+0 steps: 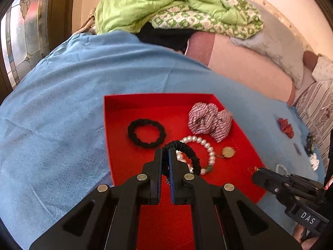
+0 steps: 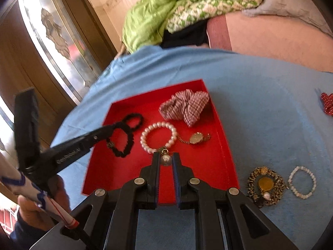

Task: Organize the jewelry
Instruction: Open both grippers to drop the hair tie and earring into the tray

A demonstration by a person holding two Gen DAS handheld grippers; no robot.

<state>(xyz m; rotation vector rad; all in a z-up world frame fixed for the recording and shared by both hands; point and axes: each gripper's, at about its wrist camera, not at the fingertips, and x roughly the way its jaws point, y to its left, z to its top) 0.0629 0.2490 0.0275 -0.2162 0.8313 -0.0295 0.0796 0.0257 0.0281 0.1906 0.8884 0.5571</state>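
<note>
A red tray point(image 1: 116, 125) point(image 2: 224, 156) lies on a blue cloth. It holds a black scrunchie point(image 1: 146, 133) point(image 2: 135, 119), a pearl bracelet point(image 1: 208, 148) point(image 2: 159, 137), a striped pink scrunchie point(image 1: 210, 120) point(image 2: 185, 106) and a gold watch point(image 1: 228, 152) point(image 2: 196, 138). My left gripper point(image 1: 165, 152) point(image 2: 113, 126) is shut on a black hair band point(image 1: 190, 156) point(image 2: 121, 143) above the tray. My right gripper point(image 2: 166, 159) point(image 1: 255, 173) is shut on a pearl earring point(image 2: 166, 160) with a gold hook, over the tray's near part.
On the blue cloth point(image 2: 260, 95) right of the tray lie a leopard-print scrunchie with a gold pendant point(image 2: 265, 184), a white bead bracelet point(image 2: 302, 182) and a red dotted bow point(image 2: 327, 103) point(image 1: 286, 127). A green quilt point(image 1: 166, 4) is piled behind. A wooden door point(image 2: 41, 52) stands left.
</note>
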